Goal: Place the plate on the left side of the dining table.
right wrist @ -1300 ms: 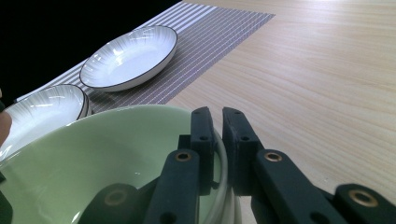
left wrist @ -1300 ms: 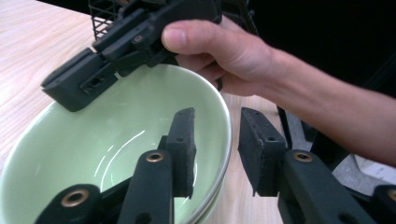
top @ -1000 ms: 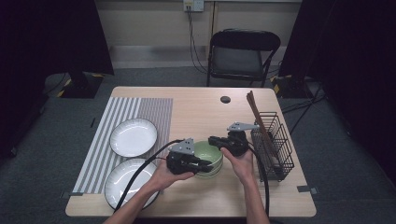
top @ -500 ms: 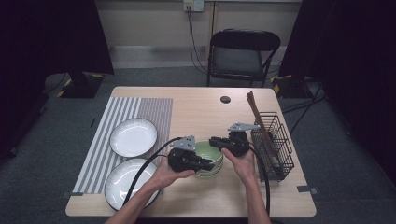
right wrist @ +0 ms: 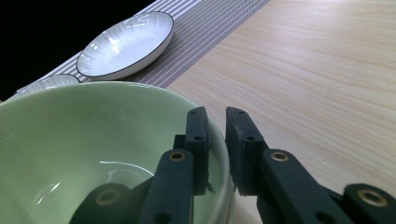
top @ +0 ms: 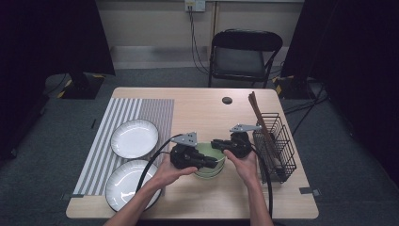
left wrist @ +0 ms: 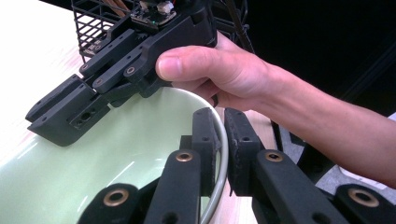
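A pale green bowl (top: 207, 151) stands near the table's front edge, at its middle. My left gripper (top: 217, 163) reaches in from the left. In the left gripper view it (left wrist: 222, 114) is shut on the bowl (left wrist: 116, 163), one jaw inside the rim and one outside. My right gripper (top: 214, 143) comes from the right and holds the far side of the rim. In the right gripper view it (right wrist: 217, 112) straddles the edge of the bowl (right wrist: 93, 135) the same way. The left gripper view has the right gripper (left wrist: 49, 122) and its hand across the bowl.
Two white plates (top: 134, 137) (top: 129, 183) lie on a striped mat (top: 155, 110) at the left. A black wire basket (top: 277, 146) with brown sticks (top: 259, 117) stands just right of my right hand. A small black disc (top: 227, 100) lies toward the back; a chair stands behind the table.
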{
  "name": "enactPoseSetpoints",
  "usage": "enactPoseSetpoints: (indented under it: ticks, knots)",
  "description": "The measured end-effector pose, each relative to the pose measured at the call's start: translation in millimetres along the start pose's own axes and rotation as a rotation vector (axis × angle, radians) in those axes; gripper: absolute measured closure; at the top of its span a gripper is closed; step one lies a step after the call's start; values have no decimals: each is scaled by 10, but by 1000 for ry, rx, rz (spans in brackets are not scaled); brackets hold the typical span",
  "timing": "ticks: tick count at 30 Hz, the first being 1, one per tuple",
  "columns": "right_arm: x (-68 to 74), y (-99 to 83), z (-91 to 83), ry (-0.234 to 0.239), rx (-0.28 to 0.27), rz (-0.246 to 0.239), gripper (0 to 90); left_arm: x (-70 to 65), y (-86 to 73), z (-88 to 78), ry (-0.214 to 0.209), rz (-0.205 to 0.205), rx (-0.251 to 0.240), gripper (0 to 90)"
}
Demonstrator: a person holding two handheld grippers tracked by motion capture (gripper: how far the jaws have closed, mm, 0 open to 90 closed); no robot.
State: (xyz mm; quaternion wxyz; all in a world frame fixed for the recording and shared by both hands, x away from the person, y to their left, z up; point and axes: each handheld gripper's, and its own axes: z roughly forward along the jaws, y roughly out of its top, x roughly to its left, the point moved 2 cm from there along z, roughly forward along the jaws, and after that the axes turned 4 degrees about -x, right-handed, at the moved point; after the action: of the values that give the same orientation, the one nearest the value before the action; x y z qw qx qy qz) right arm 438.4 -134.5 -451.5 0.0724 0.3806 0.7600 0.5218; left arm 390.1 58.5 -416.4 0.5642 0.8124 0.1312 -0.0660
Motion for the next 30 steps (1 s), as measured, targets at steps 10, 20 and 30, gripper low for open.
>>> enactPoseSetpoints:
  ticks: [10, 20, 30]
  knots:
    - [-15, -34, -2, 12, -12, 6, 800, -52, 26, -46, 34, 13, 17, 770]
    - [-2, -31, -2, 2, -8, -7, 800, -71, 67, -128, 78, 52, 144, 649]
    - [12, -16, -3, -6, 3, -14, 799, -42, 31, 78, 100, 87, 266, 652]
